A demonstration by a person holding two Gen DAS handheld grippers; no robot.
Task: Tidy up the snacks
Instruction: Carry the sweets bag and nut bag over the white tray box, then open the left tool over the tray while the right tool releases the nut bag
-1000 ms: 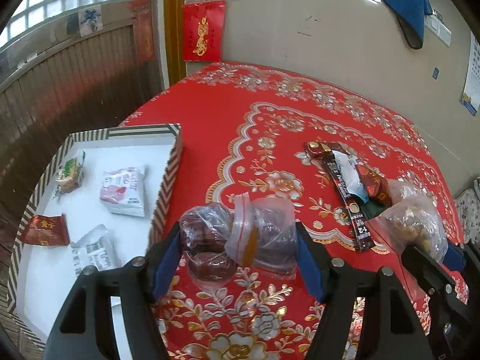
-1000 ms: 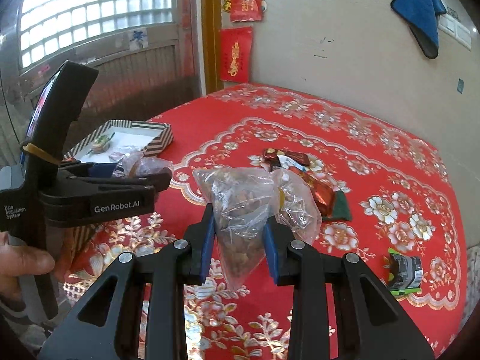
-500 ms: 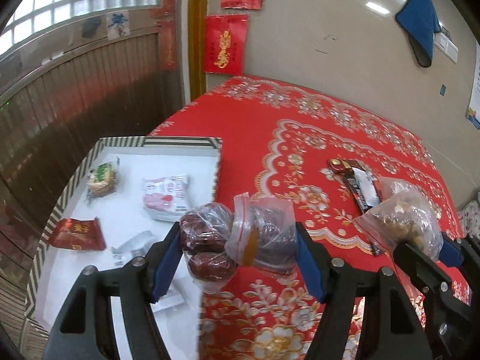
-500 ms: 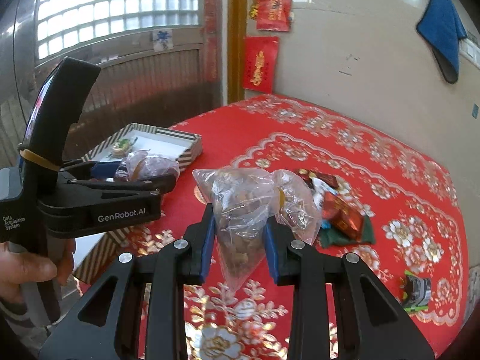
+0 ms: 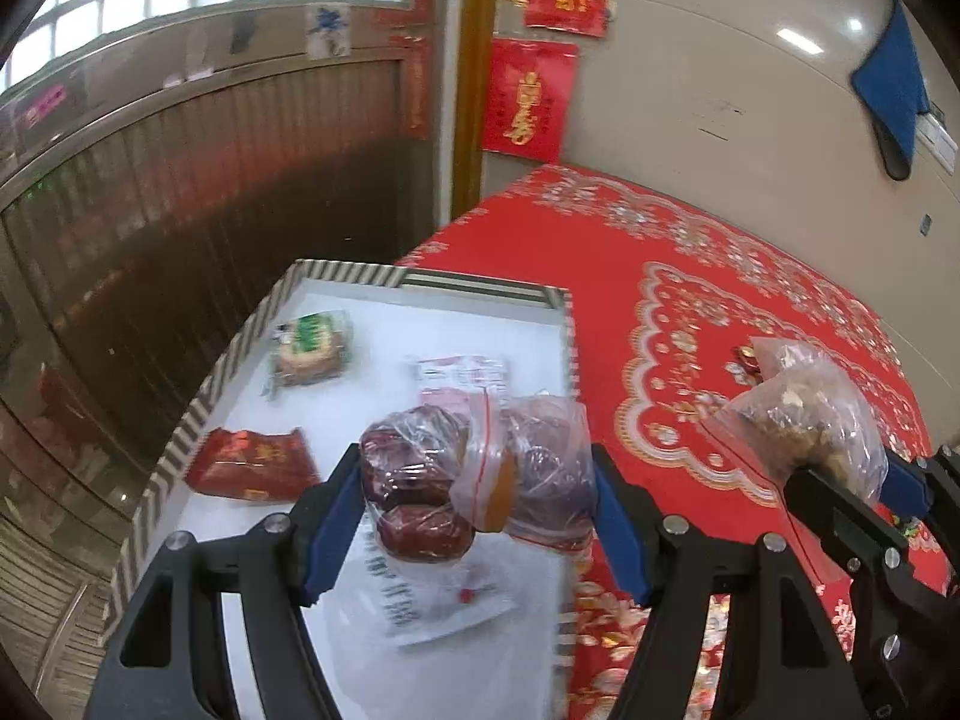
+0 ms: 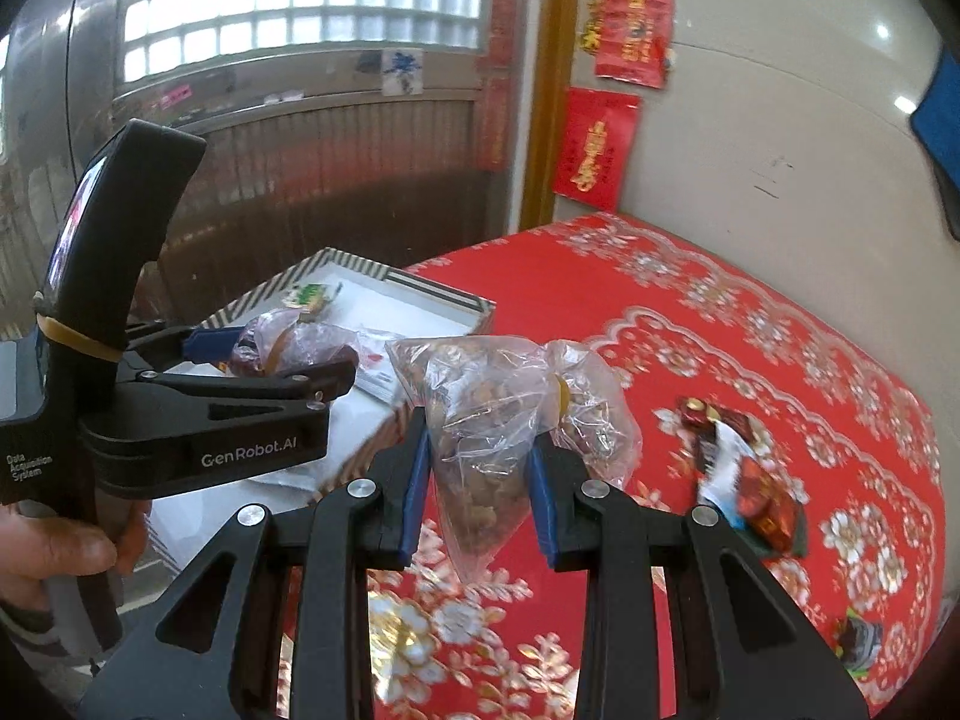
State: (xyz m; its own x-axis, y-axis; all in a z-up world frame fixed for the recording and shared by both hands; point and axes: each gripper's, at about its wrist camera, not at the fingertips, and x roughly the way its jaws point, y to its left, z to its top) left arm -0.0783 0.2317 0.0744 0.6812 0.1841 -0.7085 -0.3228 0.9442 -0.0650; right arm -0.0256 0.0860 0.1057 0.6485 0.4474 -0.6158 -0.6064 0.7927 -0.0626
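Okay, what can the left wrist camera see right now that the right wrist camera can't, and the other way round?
Only the left wrist view shows the red packet lying in the striped box, plus a white packet under the left gripper.

Only the right wrist view shows the snack pile on the red tablecloth and a lone packet near its edge.

Both show the bag of red dates in the left gripper, the bag of brown snacks in the right gripper, and the green-labelled packet.
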